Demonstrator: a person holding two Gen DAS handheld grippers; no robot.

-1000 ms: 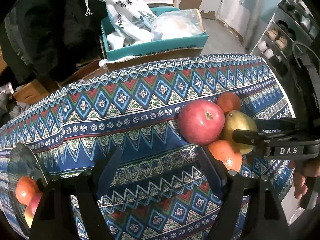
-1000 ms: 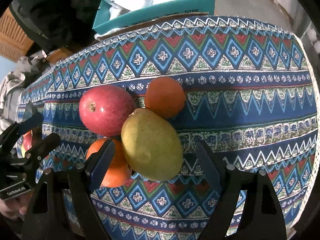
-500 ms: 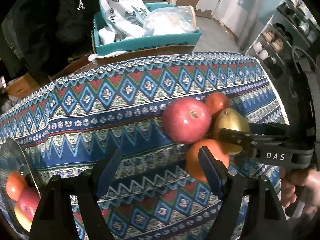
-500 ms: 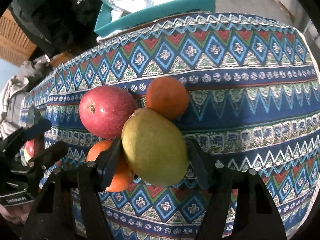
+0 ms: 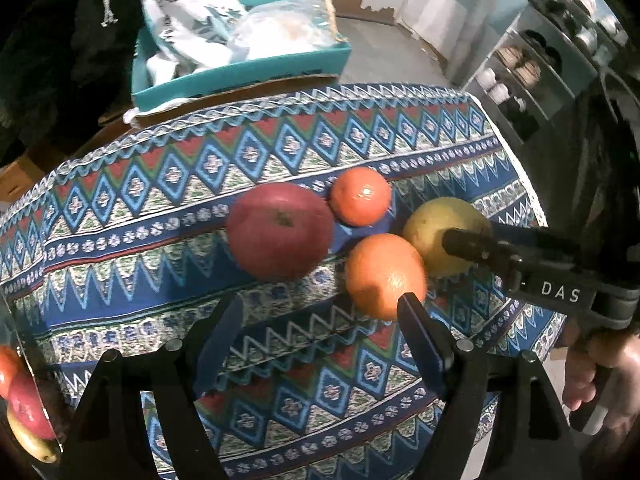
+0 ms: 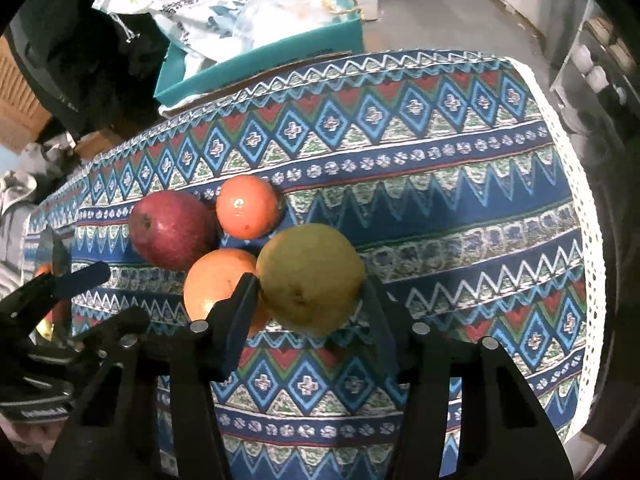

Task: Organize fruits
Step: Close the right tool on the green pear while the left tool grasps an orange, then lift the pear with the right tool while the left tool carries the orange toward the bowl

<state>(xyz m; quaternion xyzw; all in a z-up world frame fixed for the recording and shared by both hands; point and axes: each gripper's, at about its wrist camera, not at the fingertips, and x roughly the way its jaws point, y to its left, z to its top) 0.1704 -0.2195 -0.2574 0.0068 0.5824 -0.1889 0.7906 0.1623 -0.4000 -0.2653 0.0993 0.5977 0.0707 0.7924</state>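
My right gripper [image 6: 308, 300] is shut on a yellow-green pear [image 6: 310, 276] and holds it a little above the patterned cloth; the pear also shows in the left wrist view [image 5: 444, 236]. A red apple [image 5: 280, 232], a small orange [image 5: 360, 196] and a larger orange [image 5: 384, 274] lie on the cloth close together. They also show in the right wrist view: apple [image 6: 170, 230], small orange [image 6: 247, 206], larger orange [image 6: 218, 284]. My left gripper [image 5: 316, 320] is open and empty, its right finger [image 5: 420, 336] just in front of the larger orange.
A plate [image 5: 24, 392] with several fruits sits at the table's far left edge. A teal box [image 5: 240, 68] with bags stands behind the table. A shelf rack [image 5: 532, 76] is at the right. The table edge [image 6: 580, 208] runs down the right.
My right gripper closed on the pear and lifted it away from the other fruits. My left gripper moved right toward the fruit cluster and stays open.
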